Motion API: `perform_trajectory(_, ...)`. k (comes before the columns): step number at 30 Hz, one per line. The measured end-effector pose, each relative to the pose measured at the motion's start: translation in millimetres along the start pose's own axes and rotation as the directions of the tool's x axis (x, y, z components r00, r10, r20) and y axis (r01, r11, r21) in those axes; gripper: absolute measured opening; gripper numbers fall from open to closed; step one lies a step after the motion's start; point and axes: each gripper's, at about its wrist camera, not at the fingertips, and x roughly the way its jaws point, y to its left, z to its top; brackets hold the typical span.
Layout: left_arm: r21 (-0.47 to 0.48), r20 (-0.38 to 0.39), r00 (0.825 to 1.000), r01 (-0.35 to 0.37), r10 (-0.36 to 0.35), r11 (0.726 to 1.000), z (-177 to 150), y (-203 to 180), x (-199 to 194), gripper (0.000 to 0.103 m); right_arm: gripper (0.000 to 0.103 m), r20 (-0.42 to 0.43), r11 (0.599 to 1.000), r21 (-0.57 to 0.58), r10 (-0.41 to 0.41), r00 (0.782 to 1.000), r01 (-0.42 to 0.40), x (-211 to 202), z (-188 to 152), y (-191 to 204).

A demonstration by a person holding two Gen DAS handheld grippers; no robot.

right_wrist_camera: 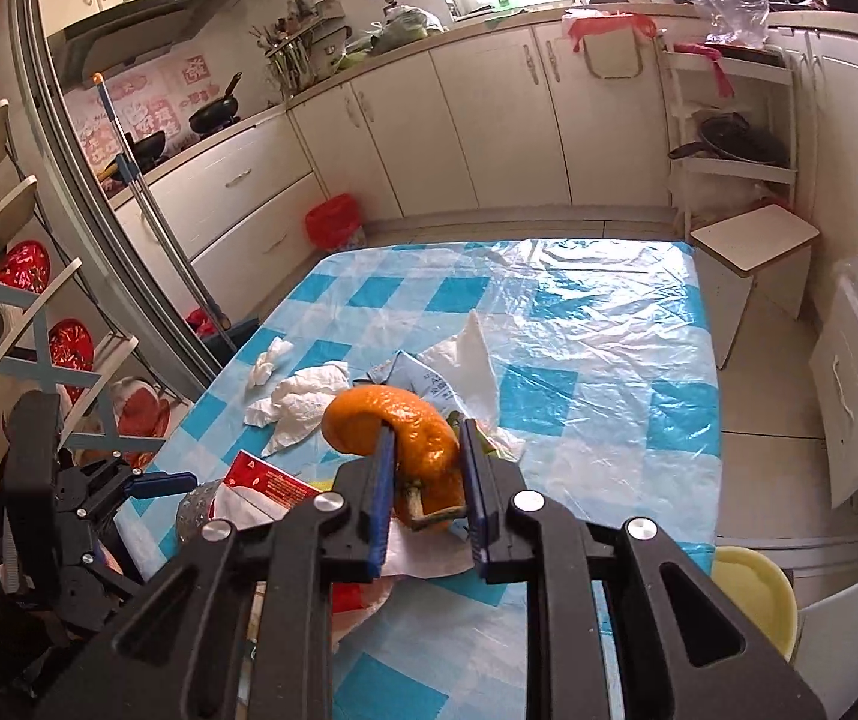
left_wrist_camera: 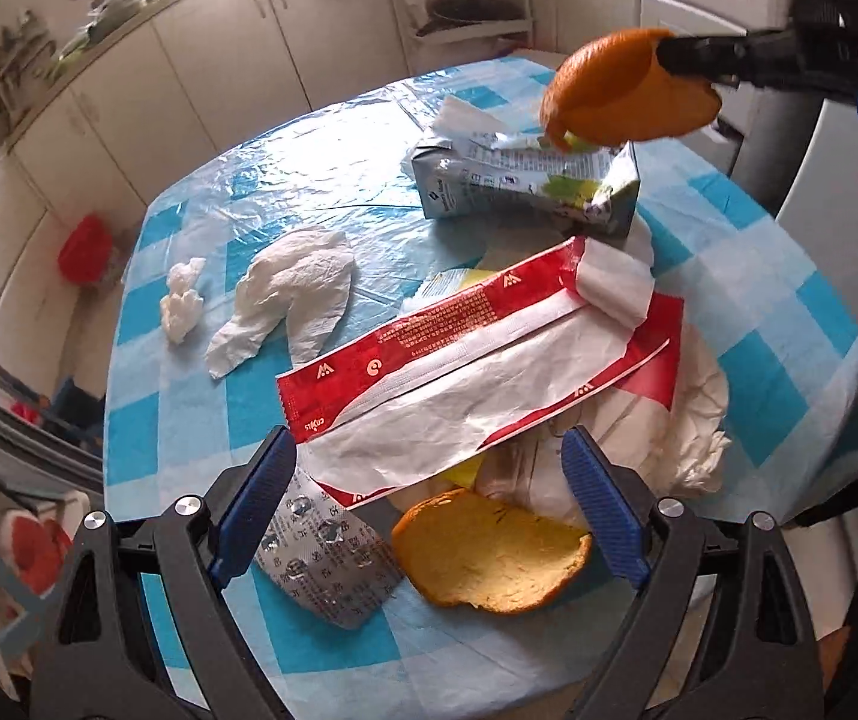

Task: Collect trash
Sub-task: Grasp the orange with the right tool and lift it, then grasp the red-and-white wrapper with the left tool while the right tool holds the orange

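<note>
Our left gripper (left_wrist_camera: 429, 504) sits low in the left wrist view with its blue fingers wide apart, holding nothing. Between them lie a silver blister pack (left_wrist_camera: 333, 564) and, just to its right, an orange peel half (left_wrist_camera: 489, 558), pith side up. At centre left of that frame we see a small tissue wad (left_wrist_camera: 183, 300) and a crumpled tissue (left_wrist_camera: 291, 294) on the blue checked tablecloth (left_wrist_camera: 189, 420). A red and white wrapper (left_wrist_camera: 477, 354) crosses the middle, overlapping white paper. Behind it a flattened drink carton (left_wrist_camera: 525, 180) lies on its side. At upper right, our right gripper (right_wrist_camera: 426, 468) is clamped on a curled orange peel (right_wrist_camera: 393, 420), held in the air above the carton.
</note>
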Motion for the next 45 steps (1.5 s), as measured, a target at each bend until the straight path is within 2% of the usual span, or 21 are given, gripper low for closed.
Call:
perform_trajectory(5,0.065,-0.009,1.000,0.000,0.001,0.998,11.2,-4.5,10.0,0.086,0.022,0.002,1.000,0.012,0.002,1.000,-0.002,-4.7,-2.2,-7.3)
perform_trajectory(8,0.032,-0.026,0.998,0.057,-0.056,0.998,20.3,0.0,15.9,0.086,0.022,0.005,1.000,0.011,0.010,1.000,-0.010,-6.8,-2.4,-8.4)
perform_trajectory(9,0.022,-0.033,0.997,0.069,-0.069,0.997,22.9,1.0,19.1,0.081,0.022,0.008,1.000,0.011,0.013,1.000,-0.013,-7.6,-2.3,-8.9)
perform_trajectory(10,0.018,-0.034,0.997,0.067,-0.067,0.998,25.3,1.4,21.0,0.076,0.022,0.011,1.000,0.013,0.015,1.000,-0.015,-8.3,-2.5,-9.3)
perform_trajectory(12,0.011,-0.047,0.996,0.074,-0.074,0.997,29.2,1.1,24.6,0.048,0.022,0.018,1.000,0.017,0.019,1.000,-0.020,-10.0,-2.3,-10.7)
perform_trajectory(13,0.003,-0.050,0.995,0.082,-0.082,0.997,31.3,2.0,26.0,0.040,0.022,0.022,1.000,0.018,0.021,1.000,-0.022,-11.2,-2.6,-11.4)
perform_trajectory(14,-0.006,-0.054,0.995,0.088,-0.088,0.996,32.4,2.3,26.7,0.026,0.022,0.025,1.000,0.019,0.023,0.999,-0.024,-12.3,-2.5,-11.7)
perform_trajectory(15,-0.010,-0.053,0.995,0.088,-0.088,0.996,34.1,2.5,27.7,0.018,0.022,0.028,0.999,0.021,0.025,0.999,-0.026,-13.3,-2.6,-12.5)
perform_trajectory(18,-0.037,-0.043,0.994,0.095,-0.097,0.995,38.0,5.8,29.9,0.003,0.022,0.033,0.999,0.025,0.026,0.999,-0.027,-15.6,-3.4,-14.3)
perform_trajectory(24,-0.172,0.017,0.985,0.172,-0.171,0.970,43.3,28.7,15.8,0.000,0.022,0.053,0.999,0.044,0.026,0.998,-0.029,-20.4,-2.2,-19.4)
perform_trajectory(28,-0.276,0.085,0.964,0.265,-0.251,0.924,43.5,47.8,-3.6,0.000,0.022,0.068,0.998,0.062,0.018,0.998,-0.022,-24.2,-2.2,-25.4)
perform_trajectory(33,-0.354,0.161,0.936,0.351,-0.313,0.867,37.5,60.8,-30.4,0.000,0.022,0.083,0.997,0.076,0.000,0.997,-0.006,-28.8,-2.8,-30.7)
perform_trajectory(35,-0.366,0.185,0.925,0.379,-0.333,0.850,36.5,63.3,-38.8,0.000,0.022,0.087,0.997,0.083,-0.011,0.996,0.004,-30.3,-2.8,-33.5)
perform_trajectory(41,-0.346,0.246,0.897,0.436,-0.368,0.831,43.8,52.6,-67.2,0.000,0.022,0.108,0.991,0.122,-0.064,0.992,0.051,-40.2,-5.6,-49.8)
perform_trajectory(45,-0.317,0.266,0.864,0.497,-0.427,0.808,53.3,28.8,-75.6,0.000,0.022,0.115,0.980,0.169,-0.126,0.985,0.105,-53.0,-14.2,-70.3)
